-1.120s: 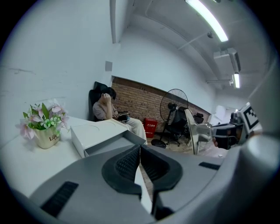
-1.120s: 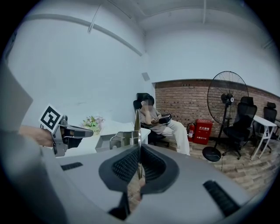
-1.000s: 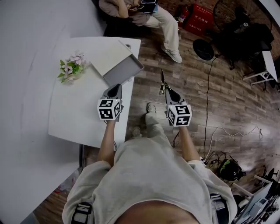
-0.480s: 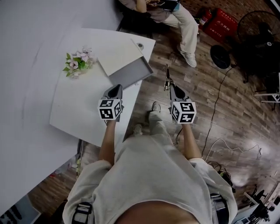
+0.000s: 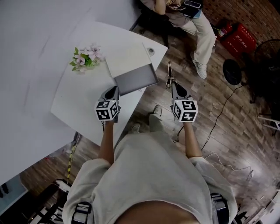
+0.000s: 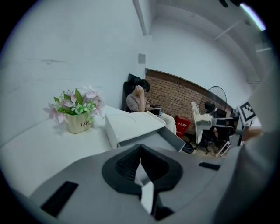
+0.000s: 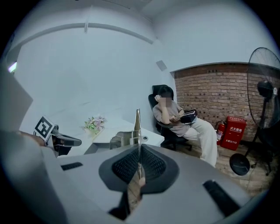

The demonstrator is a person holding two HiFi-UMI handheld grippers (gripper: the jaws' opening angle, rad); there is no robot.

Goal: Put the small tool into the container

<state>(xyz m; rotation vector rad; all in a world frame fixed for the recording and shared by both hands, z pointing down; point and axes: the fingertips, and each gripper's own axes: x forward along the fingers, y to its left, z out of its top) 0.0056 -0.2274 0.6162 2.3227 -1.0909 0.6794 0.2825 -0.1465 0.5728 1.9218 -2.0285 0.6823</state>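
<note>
The small tool [image 5: 169,75], a thin metal piece, sticks out forward from my right gripper [image 5: 173,85], which is shut on it over the wooden floor, just right of the table corner. In the right gripper view the tool [image 7: 138,124] stands upright between the closed jaws. The container [image 5: 127,61] is a white box on the table with its grey drawer [image 5: 136,81] pulled open toward me. My left gripper [image 5: 112,92] hovers over the table edge just left of the drawer, shut with nothing in it. From the left gripper view the open drawer [image 6: 154,139] lies straight ahead.
A pot of pink flowers [image 5: 85,57] stands on the white table [image 5: 74,100] left of the container. A person sits on a chair [image 5: 188,11] beyond the table. A red crate [image 5: 238,38], a fan base [image 5: 232,71] and cables lie on the floor at the right.
The table and container have shifted right and nearer in the head view, so the drawer now lies closer to the tool. Both grippers stay shut, the right one still on the tool.
</note>
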